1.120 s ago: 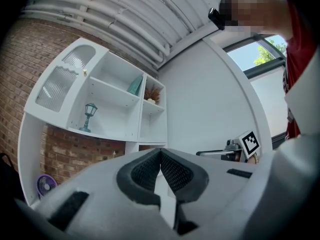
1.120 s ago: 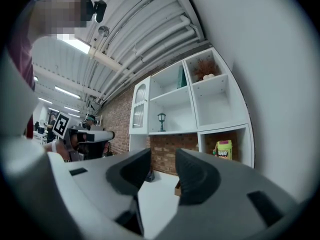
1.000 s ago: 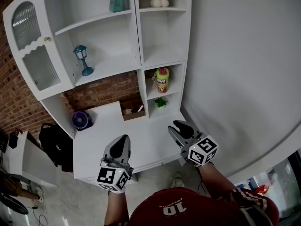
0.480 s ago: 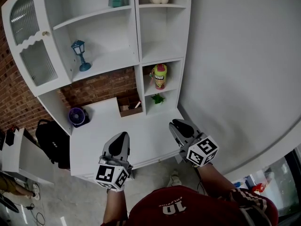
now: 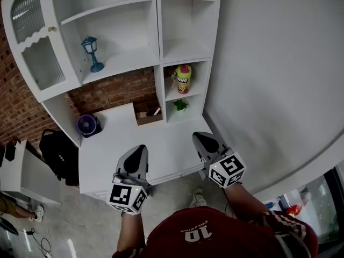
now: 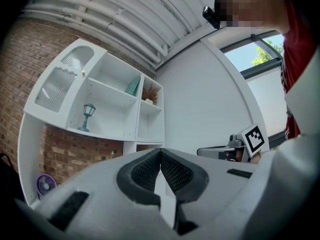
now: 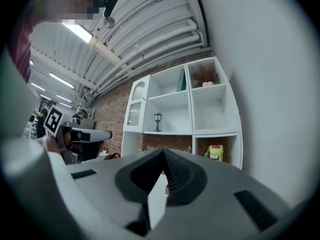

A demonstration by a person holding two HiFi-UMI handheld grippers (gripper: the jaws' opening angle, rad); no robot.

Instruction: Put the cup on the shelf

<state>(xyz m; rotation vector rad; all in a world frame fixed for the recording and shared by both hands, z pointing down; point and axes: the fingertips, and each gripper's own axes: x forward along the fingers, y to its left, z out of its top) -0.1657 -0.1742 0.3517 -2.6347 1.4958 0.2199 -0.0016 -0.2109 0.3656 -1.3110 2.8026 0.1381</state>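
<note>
The cup (image 5: 183,78), yellow-green with a pink lid and a printed face, stands upright in the middle cubby of the white shelf unit (image 5: 159,42); the right gripper view also shows the cup (image 7: 215,152). Both grippers hover over the white desk (image 5: 166,144), well short of the shelf. My left gripper (image 5: 138,153) is shut and empty, its tips (image 6: 160,150) meeting. My right gripper (image 5: 201,140) has just been closing with nothing between its jaws, and the tips (image 7: 163,150) now touch.
A blue lantern (image 5: 92,52) stands on the wide shelf. A small green plant (image 5: 179,105) sits in the cubby under the cup, a wooden box (image 5: 147,112) beside it. A purple fan (image 5: 87,125) is at the desk's left, a black backpack (image 5: 56,155) on the floor.
The right gripper's jaws have closed from partly open to shut. Both hands stay about where they were; the head view has drifted slightly.
</note>
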